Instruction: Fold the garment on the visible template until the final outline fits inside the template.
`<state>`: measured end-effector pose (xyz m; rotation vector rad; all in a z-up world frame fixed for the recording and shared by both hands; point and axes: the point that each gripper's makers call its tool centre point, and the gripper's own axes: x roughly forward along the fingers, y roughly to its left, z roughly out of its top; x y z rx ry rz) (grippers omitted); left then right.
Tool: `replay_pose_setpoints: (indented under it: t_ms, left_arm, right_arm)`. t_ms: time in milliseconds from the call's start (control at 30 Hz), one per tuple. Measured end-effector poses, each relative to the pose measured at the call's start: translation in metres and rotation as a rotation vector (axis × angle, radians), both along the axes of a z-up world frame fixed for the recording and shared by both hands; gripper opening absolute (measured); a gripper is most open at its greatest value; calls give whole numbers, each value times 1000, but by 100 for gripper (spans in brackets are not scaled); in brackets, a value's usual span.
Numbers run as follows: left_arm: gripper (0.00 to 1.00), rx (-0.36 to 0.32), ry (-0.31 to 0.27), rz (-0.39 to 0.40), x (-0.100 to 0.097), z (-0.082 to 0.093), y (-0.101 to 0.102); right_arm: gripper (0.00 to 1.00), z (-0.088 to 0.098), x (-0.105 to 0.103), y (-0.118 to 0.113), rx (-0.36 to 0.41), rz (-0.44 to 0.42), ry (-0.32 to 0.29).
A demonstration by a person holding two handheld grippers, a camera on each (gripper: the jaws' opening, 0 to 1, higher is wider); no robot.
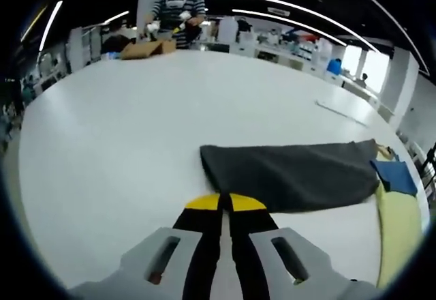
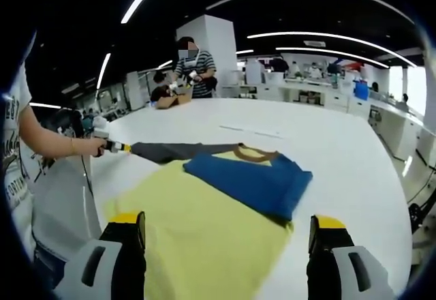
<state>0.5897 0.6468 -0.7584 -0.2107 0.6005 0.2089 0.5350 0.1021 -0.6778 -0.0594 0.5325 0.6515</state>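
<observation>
The garment [image 2: 204, 225] lay flat on the white table [image 1: 136, 143] in front of you, a T-shirt in three colours: a pale yellow body, a blue sleeve [image 2: 255, 181] folded in over the chest, and a dark grey sleeve [image 1: 293, 174] stretched out sideways across the tabletop. It looked like a light, limp knit with a matte surface, so by my judgement it would drape and sag the instant you lifted it, weigh next to nothing, and drag rather than slide cleanly over the smooth table; a pinch at a hem or cuff edge, catching both layers, seemed the best place to take hold. Your left gripper [image 1: 225, 201] had its yellow-tipped jaws pressed together at the near edge of the grey sleeve's cuff end; in the right gripper view it sat right at the tip of that sleeve, but whether cloth was caught between the jaws I could not tell. Your right gripper [image 2: 228, 228] had its jaws spread wide apart, holding nothing, hovering over the yellow body near its lower part. The collar [image 2: 253, 154] showed a brownish ribbed band at the far end. I could not make out a template outline. A person in a striped shirt [image 2: 194, 65] worked at a far table.
</observation>
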Motion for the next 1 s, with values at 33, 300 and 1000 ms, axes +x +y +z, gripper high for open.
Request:
replay_pose_setpoints:
  t_ms: [33,300,1000]
  left_arm:
    - [1,-15,-20,-2,2,4,-2]
    - [1,-9,-77,-56,16,30,-19]
    - [1,-12,-158,-228,55,69,-85]
  right_arm:
    - [99,0,0,0,1,2,0]
    - [99,0,1,-1,7,11,-5]
    - [99,-1,-3,3,17,26,-14]
